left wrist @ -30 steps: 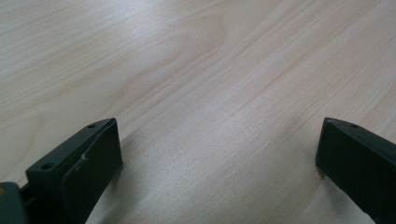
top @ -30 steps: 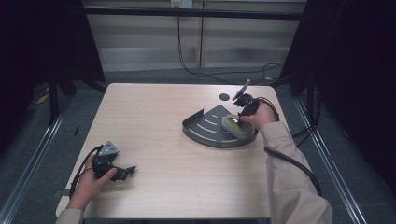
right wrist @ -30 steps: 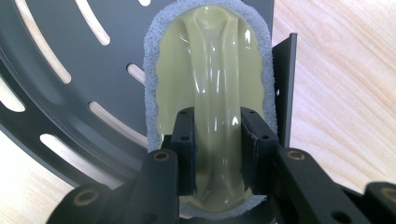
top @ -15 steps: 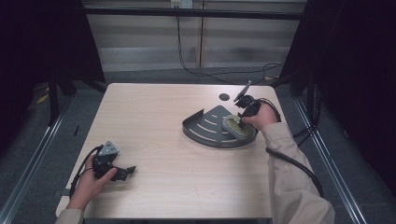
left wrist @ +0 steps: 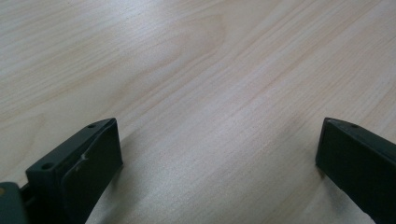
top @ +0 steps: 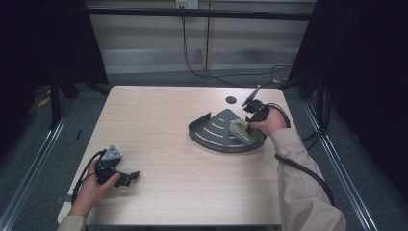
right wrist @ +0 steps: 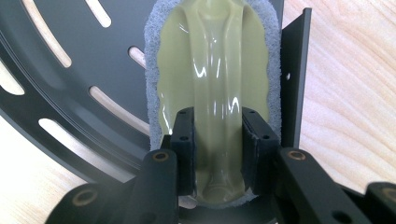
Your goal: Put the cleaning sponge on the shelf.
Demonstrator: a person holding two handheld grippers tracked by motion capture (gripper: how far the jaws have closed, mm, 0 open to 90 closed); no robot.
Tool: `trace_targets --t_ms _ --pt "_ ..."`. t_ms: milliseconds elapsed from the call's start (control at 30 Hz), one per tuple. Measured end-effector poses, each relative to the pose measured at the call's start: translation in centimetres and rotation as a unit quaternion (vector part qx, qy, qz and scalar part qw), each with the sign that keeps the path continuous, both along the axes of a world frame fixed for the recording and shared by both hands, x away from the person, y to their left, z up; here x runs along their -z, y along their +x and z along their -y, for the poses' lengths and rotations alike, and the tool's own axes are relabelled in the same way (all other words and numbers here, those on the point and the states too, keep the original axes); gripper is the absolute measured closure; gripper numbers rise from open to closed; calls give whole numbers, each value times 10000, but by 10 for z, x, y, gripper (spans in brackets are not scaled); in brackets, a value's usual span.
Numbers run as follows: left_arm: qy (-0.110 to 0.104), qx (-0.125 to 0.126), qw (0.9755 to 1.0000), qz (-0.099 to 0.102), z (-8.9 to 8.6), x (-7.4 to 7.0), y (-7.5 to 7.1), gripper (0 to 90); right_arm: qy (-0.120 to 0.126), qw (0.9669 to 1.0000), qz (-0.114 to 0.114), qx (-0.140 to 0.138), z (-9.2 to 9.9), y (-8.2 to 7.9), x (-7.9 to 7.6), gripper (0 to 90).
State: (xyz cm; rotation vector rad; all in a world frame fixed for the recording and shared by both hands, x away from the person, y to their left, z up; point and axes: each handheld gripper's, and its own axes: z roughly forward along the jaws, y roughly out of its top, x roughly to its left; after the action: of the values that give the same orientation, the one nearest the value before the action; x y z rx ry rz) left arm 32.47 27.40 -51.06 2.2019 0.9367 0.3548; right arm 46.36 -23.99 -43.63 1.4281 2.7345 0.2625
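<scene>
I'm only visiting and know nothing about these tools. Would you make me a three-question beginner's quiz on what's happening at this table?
1. True or false: the left gripper holds something.
2. What does the right gripper clamp? A) a cable B) the scrubber's raised handle C) the rack's wall
3. Fill in: the scrubber lies in the dark slotted ____.

Key
1. False: its jaws stand apart over the bare table.
2. B: both pads press on the yellow-green handle.
3. rack
</scene>
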Motion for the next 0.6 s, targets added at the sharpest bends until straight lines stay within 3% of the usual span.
trace_targets --t_ms 367,600 --pt "11 3 10000 0 0 0 0 0 -35 10000 -47 78 0 1 -1 664" --pt "13 8 10000 -3 0 0 0 0 -62 9998 34 171 3 1 -7 541"
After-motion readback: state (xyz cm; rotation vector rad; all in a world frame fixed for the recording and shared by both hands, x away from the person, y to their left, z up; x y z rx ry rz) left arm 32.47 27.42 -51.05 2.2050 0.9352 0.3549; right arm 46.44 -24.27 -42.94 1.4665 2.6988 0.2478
